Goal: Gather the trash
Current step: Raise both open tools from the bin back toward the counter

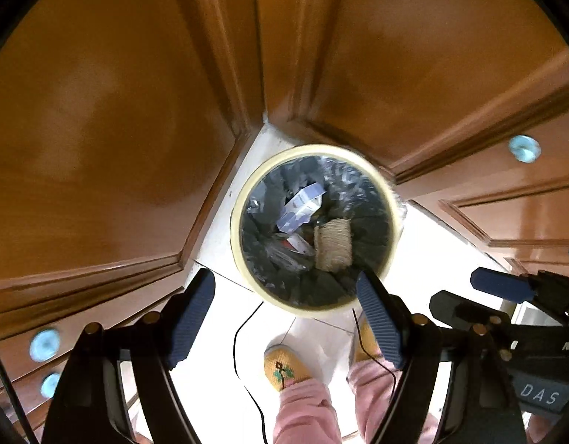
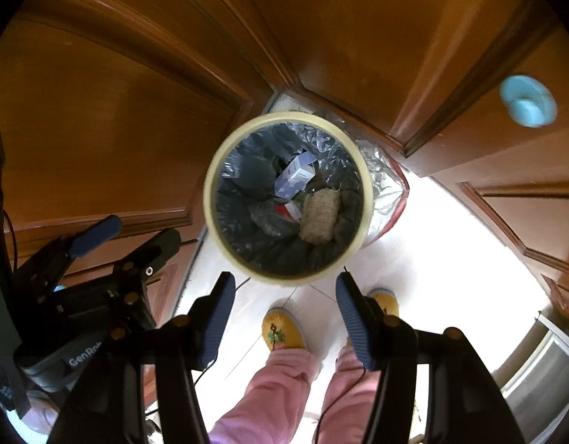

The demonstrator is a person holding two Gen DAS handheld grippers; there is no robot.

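I am holding both my left gripper (image 1: 286,309) and right gripper (image 2: 284,312) spread and empty above the bin (image 2: 210,199); the twine roll (image 2: 319,216) is lying inside near its right wall, long axis pointing away from me; neither gripper is clearly nearer.

One trash bin (image 1: 240,222); one twine roll (image 1: 333,244) inside; two yellow slippers (image 2: 283,327); four blue knobs (image 1: 524,148).

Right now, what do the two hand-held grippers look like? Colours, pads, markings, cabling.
Both match: the left hand-held gripper and right hand-held gripper have glossy black linkage frames with brass-coloured pivot pins. Each finger carries a dark blue ribbed pad. White lettering marks the grey bodies, reading "DAS" and "GenRo", both partly cut off. A thin black cable trails below. No sleeves show, only pink trousers.
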